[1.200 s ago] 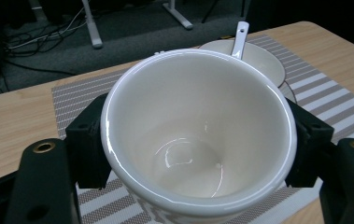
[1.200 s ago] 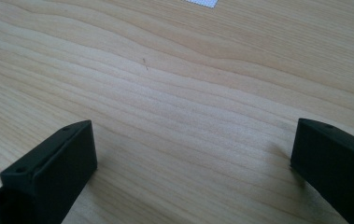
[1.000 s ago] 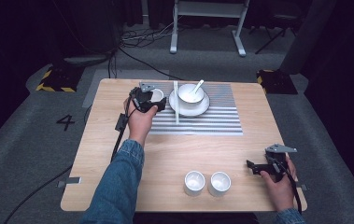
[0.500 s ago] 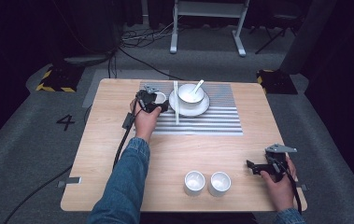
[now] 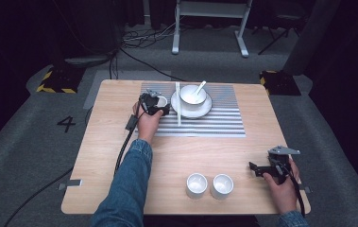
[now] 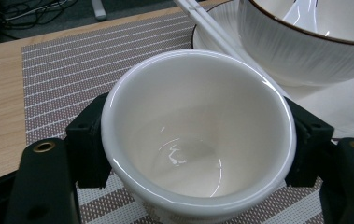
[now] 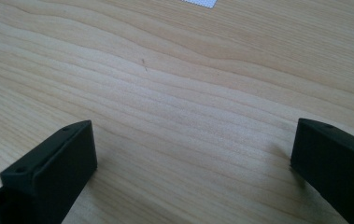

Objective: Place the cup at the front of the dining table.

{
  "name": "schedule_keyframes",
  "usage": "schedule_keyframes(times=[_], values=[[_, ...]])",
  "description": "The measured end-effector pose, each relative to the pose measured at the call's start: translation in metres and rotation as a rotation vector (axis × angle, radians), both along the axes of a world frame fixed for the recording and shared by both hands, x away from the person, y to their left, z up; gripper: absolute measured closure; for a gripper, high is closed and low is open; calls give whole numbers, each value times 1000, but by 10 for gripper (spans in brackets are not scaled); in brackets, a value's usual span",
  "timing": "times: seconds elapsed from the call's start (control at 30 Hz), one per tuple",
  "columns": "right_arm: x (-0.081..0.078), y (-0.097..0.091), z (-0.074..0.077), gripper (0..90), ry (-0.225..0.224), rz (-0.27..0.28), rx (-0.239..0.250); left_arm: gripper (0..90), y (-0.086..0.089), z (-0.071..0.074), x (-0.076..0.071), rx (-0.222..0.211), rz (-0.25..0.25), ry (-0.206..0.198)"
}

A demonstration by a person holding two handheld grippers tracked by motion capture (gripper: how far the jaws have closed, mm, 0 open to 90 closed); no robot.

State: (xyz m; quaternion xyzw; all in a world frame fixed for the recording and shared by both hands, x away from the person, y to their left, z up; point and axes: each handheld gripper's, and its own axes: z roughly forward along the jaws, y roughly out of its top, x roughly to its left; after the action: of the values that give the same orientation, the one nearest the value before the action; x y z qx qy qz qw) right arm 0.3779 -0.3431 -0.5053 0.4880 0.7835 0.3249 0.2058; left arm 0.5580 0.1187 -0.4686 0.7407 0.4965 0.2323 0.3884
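Nearest the lower edge of the high view, two small white cups (image 5: 209, 185) are standing side by side on the wooden table (image 5: 120, 179), and the right gripper (image 5: 261, 170) is resting at the lower right, well apart from them. In the right gripper view its jaws are gaping wide over bare wood, gripping nothing.

Farther up, left of centre, the left gripper (image 5: 160, 106) is clamping a white cup (image 5: 161, 100) at the left part of the striped placemat (image 5: 214, 124). The left gripper view is showing what the high view cannot: the cup (image 6: 198, 135) is glossy, cream-white inside, upright and empty, with light glinting on its bottom, and the two black jaws are pressing against its opposite sides. Whether its base is touching the mat cannot be told.

Just beyond the cup, white chopsticks (image 5: 177, 109) are lying along the mat, close beside a plate (image 5: 205, 109) that is carrying a ribbed bowl (image 5: 193, 95) with a dark rim and a white spoon (image 5: 199, 88) leaning in it. In the left gripper view the chopsticks (image 6: 212, 25) and the bowl (image 6: 305, 51) are crowding the upper right, near the cup's rim.
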Motion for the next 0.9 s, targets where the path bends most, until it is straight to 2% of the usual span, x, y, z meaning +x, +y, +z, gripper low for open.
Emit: schedule_keyframes(times=[0.23,0.33,0.73,0.8,0.9], values=[[0,0,0,4,1,-1,1,265,-3,-8,1,9,-12,4],[0,0,0,4,1,-2,1,265,-3,-12,0,30,-13,7],[0,0,0,4,0,-1,1,263,-2,-16,-1,5,4,-6],[0,0,0,4,1,-1,1,256,-1,-15,-2,-19,14,-4],[0,0,0,4,1,-1,0,256,-1,-12,-3,-13,14,-13]])
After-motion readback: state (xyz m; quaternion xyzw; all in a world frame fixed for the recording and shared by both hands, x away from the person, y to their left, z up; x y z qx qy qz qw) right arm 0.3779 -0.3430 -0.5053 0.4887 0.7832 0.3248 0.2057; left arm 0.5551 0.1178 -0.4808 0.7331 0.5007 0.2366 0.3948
